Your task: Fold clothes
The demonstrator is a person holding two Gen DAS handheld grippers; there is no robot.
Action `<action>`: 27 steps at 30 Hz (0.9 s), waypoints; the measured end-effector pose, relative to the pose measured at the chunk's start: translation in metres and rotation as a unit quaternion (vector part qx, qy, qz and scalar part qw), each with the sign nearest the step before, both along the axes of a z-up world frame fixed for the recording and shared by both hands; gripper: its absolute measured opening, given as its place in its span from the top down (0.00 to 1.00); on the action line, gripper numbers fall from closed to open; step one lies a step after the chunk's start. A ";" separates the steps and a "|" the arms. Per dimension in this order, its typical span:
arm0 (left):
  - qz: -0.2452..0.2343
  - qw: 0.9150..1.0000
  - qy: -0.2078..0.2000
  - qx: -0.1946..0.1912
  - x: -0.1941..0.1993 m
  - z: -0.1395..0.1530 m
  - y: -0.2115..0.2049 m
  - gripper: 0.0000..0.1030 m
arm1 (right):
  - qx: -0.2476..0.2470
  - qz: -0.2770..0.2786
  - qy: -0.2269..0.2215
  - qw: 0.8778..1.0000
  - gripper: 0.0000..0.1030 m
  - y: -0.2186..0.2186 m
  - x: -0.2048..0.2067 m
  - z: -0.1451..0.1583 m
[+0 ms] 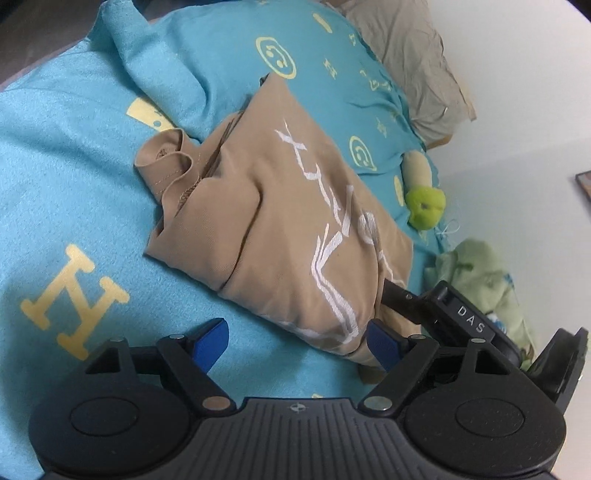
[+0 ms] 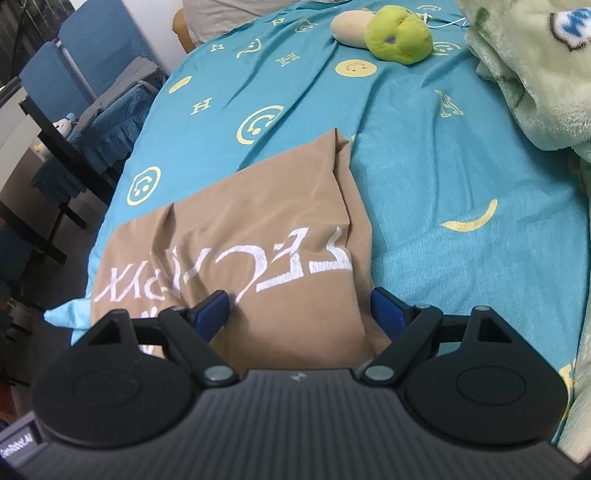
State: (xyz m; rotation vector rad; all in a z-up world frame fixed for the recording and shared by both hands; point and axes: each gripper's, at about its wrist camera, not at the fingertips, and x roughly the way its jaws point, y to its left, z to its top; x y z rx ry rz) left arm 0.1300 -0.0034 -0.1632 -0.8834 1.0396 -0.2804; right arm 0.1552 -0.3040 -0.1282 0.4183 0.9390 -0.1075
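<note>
Clothing work on a bed: a tan garment with white embroidered lettering lay folded on the turquoise bedspread, near the bed's side edge. The left gripper hovered with blue fingers spread wide, holding nothing. The right gripper, likewise spread and empty, straddled the garment's corner. A green plush toy rested farther up the bed.
</note>
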 end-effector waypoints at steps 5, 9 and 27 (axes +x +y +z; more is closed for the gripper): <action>0.060 0.998 -0.021 -0.030 0.002 -0.006 0.010 0.19 | 0.008 -0.007 -0.001 1.000 0.17 -0.001 0.000 -0.001; 0.080 0.994 -0.054 -0.053 0.001 -0.001 0.016 0.19 | 0.014 -0.013 -0.003 1.000 0.17 -0.003 -0.001 -0.001; 0.103 0.991 0.008 -0.082 0.004 -0.018 0.033 0.43 | 0.073 -0.070 0.014 0.995 0.17 -0.021 -0.011 0.004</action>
